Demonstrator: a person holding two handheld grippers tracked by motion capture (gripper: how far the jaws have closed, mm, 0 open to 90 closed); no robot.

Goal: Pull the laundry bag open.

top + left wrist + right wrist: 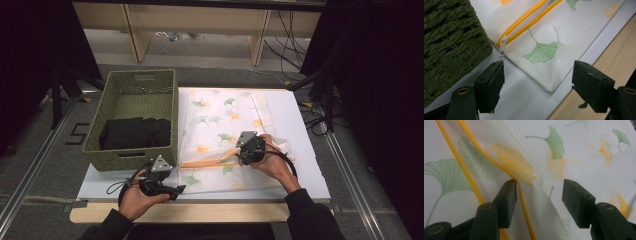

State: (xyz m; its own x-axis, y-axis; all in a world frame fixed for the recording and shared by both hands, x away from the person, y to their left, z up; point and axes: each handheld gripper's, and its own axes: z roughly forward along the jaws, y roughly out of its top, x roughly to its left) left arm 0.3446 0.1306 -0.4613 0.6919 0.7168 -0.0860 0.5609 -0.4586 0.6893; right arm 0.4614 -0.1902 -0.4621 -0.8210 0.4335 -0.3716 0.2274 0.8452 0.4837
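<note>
In the middle of the high view: the mesh bag lies flat on the white table, just right of the green basket.

Bag feel: it looks thin, soft and very light. It will bend and bunch up if you pull it. It will not break, but the net could snag.

Zipper: the orange zipper runs across the low part of the bag. It looks partly open, with two orange lines apart.

Best place to hold: the small white zipper pull, or the cloth edge right by the orange line.

Left gripper: low and left in the high view. Its jaws are spread wide and hold nothing. In the left gripper view, the bag corner sits between the jaws but a bit ahead of them, and the pull is above the left jaw.

Right gripper: on the bag, near the zipper's right end. Its jaws are spread too. A raised fold of mesh stands between them, touching the left jaw, not yet pinched.

Basket: a black cloth lies inside.
</note>
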